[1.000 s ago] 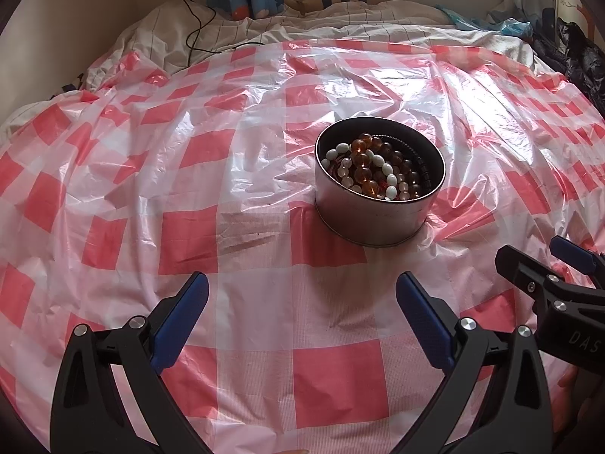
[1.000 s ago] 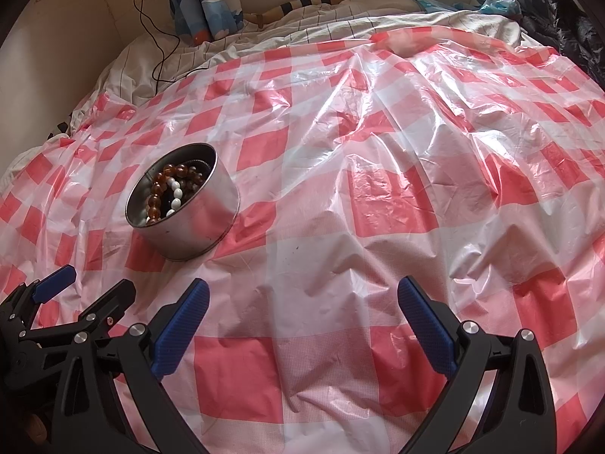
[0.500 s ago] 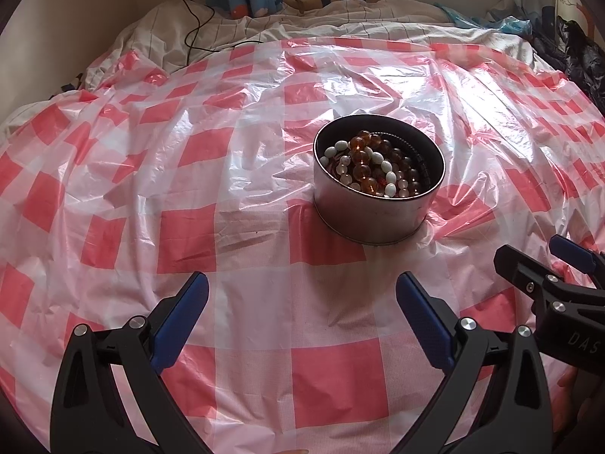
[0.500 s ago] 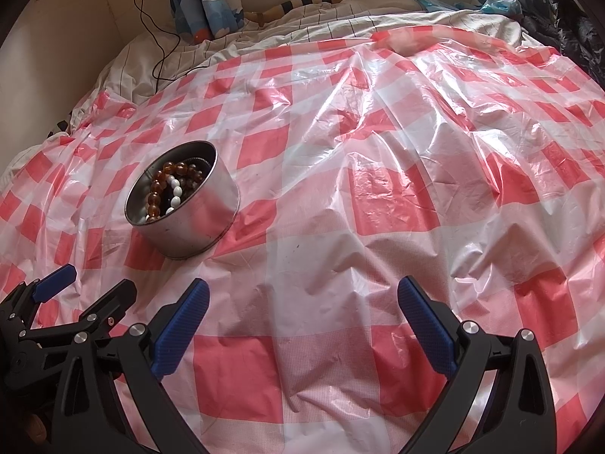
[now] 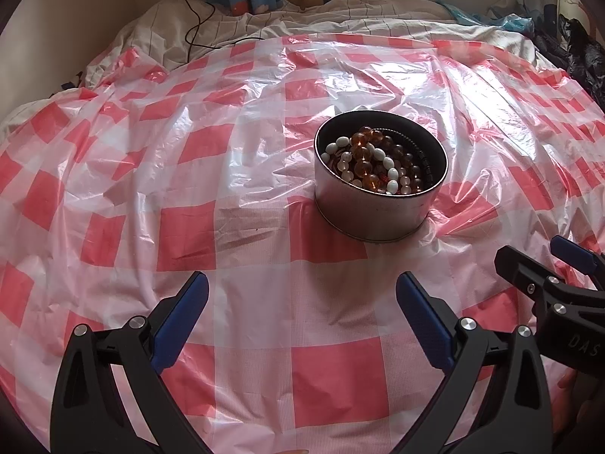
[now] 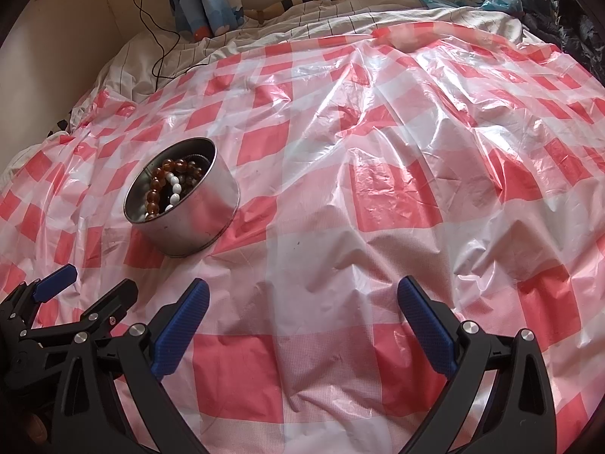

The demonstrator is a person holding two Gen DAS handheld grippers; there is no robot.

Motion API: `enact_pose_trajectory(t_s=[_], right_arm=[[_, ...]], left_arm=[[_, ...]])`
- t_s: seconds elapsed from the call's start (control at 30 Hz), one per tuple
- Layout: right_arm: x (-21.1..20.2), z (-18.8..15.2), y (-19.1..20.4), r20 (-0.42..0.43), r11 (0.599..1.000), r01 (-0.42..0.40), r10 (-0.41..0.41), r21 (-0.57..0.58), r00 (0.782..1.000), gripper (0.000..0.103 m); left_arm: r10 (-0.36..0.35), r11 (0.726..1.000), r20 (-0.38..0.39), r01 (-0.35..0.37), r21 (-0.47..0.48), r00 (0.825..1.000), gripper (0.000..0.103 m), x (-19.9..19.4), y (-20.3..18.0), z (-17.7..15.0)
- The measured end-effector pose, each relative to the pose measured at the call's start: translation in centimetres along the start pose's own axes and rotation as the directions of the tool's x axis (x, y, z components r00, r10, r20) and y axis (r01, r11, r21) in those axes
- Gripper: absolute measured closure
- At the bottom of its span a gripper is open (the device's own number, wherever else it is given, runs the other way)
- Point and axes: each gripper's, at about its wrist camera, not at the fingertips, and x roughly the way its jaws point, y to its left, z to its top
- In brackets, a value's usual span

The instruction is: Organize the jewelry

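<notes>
Ahead of your left tongs (image 5: 302, 316), slightly right, the tin (image 5: 380, 204) sits where it did a second ago; nothing moved except a tiny camera drift. Beads (image 5: 374, 164) all inside it, so sorting looks unstarted or already finished. Both tongs apart, empty; right tongs (image 6: 302, 317) face bare sheet (image 6: 378, 151), tin well off to their left. Bed is soft, the plastic wrinkled and slick. Cable (image 6: 159, 49) and bedding far back, not in your way.

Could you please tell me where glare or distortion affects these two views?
Left wrist view: glare on the red-and-white checked plastic sheet behind the round metal tin; fisheye bends the edges. Right wrist view: bright sheen on the creases at upper right, dark corners; the beads are sharp.
</notes>
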Motion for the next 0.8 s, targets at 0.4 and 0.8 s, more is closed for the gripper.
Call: enact_pose_trajectory(t_s=[0.4, 0.8], right_arm=[[0.04, -0.01, -0.04, 0.001, 1.000, -0.001, 0.001, 0.002, 1.000, 0.007], [0.08, 0.08, -0.07, 0.000, 1.000, 0.001, -0.001, -0.001, 1.000, 0.007]], left_arm=[[-0.002, 1.000, -0.002, 0.002, -0.002, 1.000, 0.008, 0.01, 0.01, 0.02], [-0.006, 1.000, -0.004, 0.006, -0.006, 1.000, 0.008, -0.06, 0.17, 0.10]])
